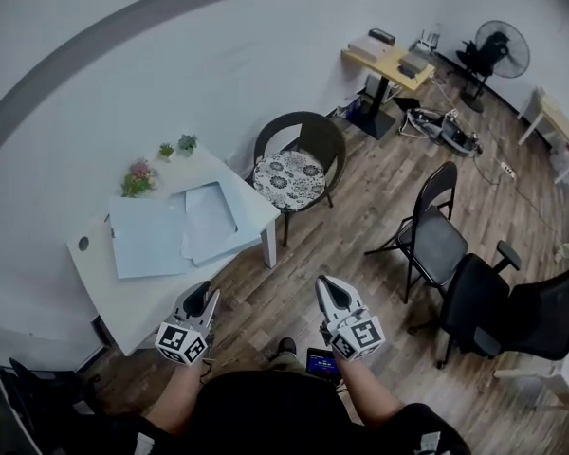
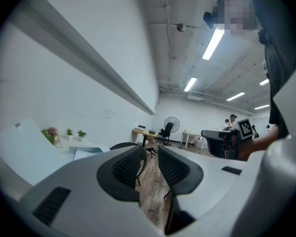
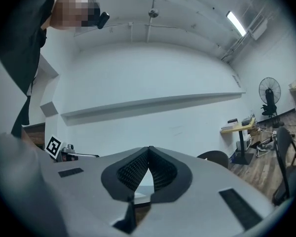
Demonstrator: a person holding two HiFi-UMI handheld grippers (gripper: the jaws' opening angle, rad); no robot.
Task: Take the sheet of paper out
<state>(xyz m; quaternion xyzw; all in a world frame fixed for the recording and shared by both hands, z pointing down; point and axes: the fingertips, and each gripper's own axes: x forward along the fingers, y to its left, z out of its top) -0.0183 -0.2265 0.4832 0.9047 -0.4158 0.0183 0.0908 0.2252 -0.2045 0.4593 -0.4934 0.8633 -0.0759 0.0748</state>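
1. Left gripper [image 1: 203, 299]: jaws apart, empty; right gripper [image 1: 330, 293]: tips together, empty. Both held short of the folders [image 1: 147, 240], nothing grasped yet
2. Sheet of paper: judged inside the folders, on the surface [image 1: 133, 301]; not separately discernible

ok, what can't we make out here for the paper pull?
- Head view: the sheets on the table overlap and are too small to tell which is the one to pull.
- Left gripper view: the left gripper body covers the sheets but one edge.
- Right gripper view: the shut right gripper covers the table but a pale sliver.
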